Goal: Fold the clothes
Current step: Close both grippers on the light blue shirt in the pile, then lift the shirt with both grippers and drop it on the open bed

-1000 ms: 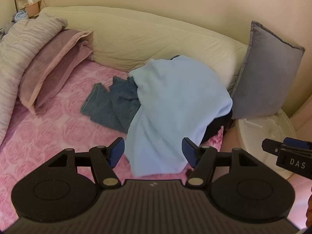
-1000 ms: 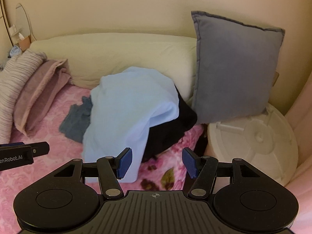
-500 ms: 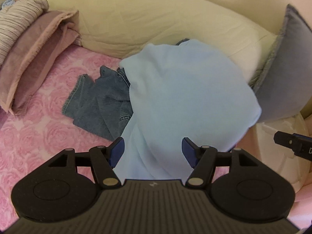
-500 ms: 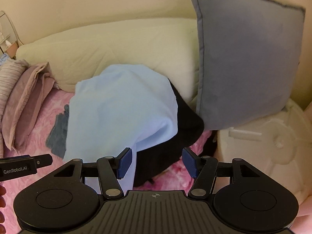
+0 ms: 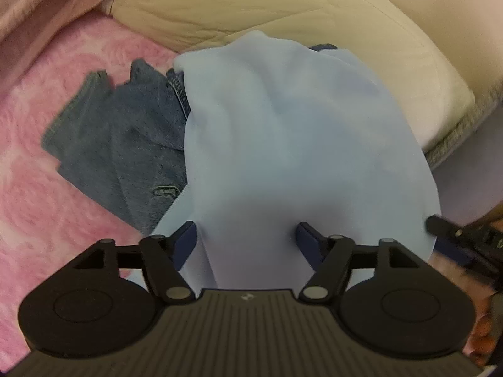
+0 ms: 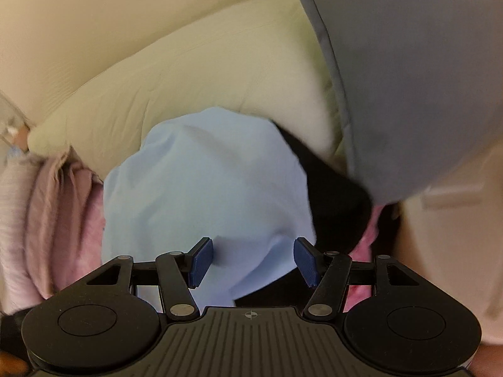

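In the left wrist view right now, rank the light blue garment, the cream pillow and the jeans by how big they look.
1. light blue garment: fills the middle, though it lies nearest the camera.
2. cream pillow: partly hidden behind the garment, so its lead over the jeans is unsure.
3. jeans: partly covered too.
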A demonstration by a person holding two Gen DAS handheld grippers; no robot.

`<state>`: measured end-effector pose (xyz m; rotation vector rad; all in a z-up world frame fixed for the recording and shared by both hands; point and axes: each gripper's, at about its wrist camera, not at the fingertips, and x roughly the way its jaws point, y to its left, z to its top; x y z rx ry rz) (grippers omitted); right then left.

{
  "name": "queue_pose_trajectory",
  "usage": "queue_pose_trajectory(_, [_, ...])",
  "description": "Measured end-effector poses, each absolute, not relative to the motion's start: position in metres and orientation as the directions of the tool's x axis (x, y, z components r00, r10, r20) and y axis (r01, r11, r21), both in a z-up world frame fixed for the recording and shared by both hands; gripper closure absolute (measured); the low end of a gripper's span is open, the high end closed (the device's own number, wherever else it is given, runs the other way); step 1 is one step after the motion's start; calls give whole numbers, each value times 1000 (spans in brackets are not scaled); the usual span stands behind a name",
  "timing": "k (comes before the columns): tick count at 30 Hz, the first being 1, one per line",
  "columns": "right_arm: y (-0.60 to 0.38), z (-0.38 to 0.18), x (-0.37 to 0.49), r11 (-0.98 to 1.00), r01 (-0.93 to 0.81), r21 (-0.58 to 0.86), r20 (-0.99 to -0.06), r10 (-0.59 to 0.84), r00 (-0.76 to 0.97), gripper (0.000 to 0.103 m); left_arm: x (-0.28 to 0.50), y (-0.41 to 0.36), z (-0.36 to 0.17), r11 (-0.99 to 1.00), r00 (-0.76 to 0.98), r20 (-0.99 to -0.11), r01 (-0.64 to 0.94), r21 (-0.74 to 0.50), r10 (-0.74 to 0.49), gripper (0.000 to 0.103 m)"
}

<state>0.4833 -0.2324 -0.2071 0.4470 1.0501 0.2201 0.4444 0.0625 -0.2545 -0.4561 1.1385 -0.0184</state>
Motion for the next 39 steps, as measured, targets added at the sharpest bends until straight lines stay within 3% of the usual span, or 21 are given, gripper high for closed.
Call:
queue_pose_trajectory(5, [-245,-228,495,810,159,565,-763,439,475,42,445,81,-274,805,459,-809,-278,-524,-368,31])
queue_pose_trajectory(7, [-246,-233,499,783,187,593,-754,459,471,42,443,87,-279,750,486,-774,-308,-586,-405,39])
queue_pose_trajectory(8, [-246,-233,500,781,179,599,-749,467,469,55,442,89,-280,735,494,-765,-315,-600,-413,43])
queue_pose_trajectory(10, [-243,-228,502,787,133,602,-736,483,475,87,441,90,-276,732,501,-759,-312,-606,-415,62])
queue_pose_trajectory(11, [-238,-220,501,812,96,576,-740,468,483,91,439,91,-272,734,509,-756,-306,-606,-412,69])
queue_pose_trajectory(12, [-232,-212,501,838,59,543,-746,449,493,93,436,92,-267,736,521,-750,-298,-608,-408,82])
queue_pose_trajectory(17, [-197,-162,486,898,-134,418,-720,418,554,95,414,102,-237,724,598,-711,-295,-624,-370,93])
queue_pose_trajectory(25, [-149,-77,438,795,-455,401,-540,607,584,95,333,125,-158,740,755,-614,-273,-614,-231,97])
queue_pose_trajectory(33, [-75,-23,346,559,-714,420,-375,824,424,95,140,170,-74,722,868,-491,-382,-577,67,97])
queue_pose_trajectory(39, [-8,4,249,345,-824,449,-289,929,232,95,-36,193,-17,658,845,-418,-526,-539,333,97])
